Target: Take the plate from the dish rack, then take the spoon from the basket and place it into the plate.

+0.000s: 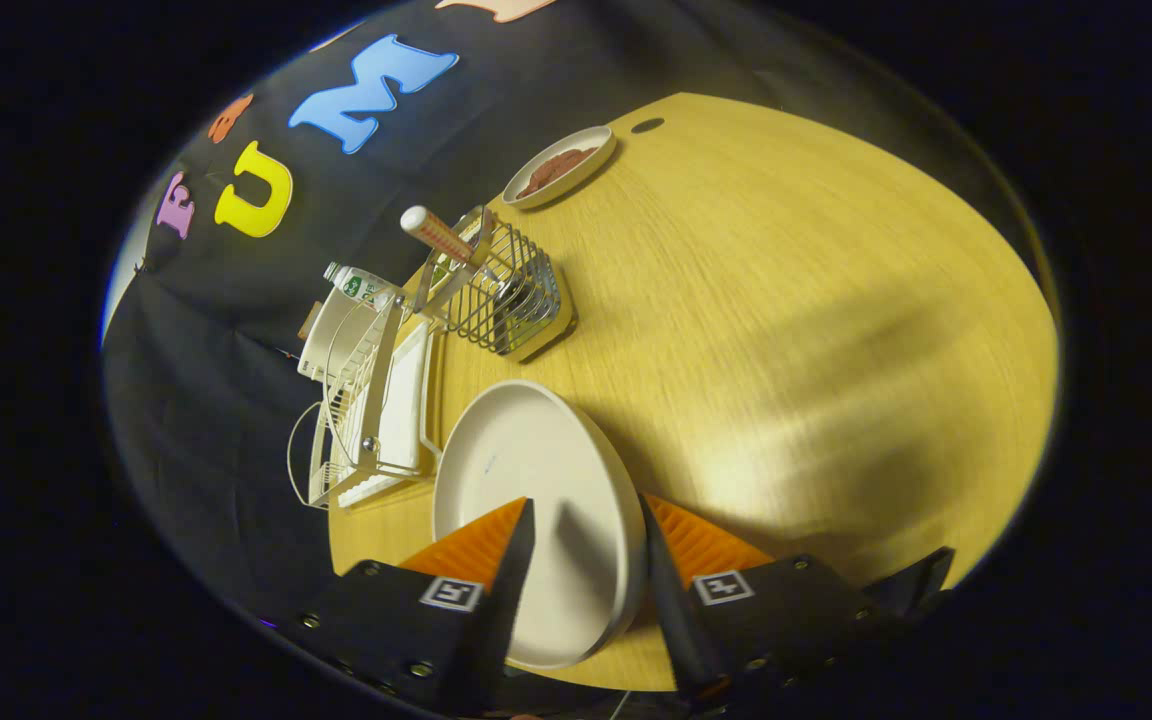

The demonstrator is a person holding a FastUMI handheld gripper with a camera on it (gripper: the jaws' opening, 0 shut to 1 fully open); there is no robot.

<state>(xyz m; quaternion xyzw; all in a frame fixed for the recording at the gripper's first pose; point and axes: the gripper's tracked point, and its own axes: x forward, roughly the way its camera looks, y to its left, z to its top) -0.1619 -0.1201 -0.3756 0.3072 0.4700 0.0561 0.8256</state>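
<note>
1. Round white plate [536,500] lay flat on the yellow wooden table [786,330], lower centre of frame.
2. Gripper [581,580] fingers stood apart, straddling the plate's near rim, not visibly clamping.
3. Spoon [441,237] stood in the wire basket [506,295] beyond the plate, upper left, its handle tilted left.

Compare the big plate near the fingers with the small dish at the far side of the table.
The plate is large and bare inside; the small dish is much smaller in view and holds something reddish-brown. The plate lies between and just ahead of the fingers of the open gripper, beside the dish rack; the dish sits far beyond the wire basket. Both are pale, round, and rest flat on the wooden table.
</note>
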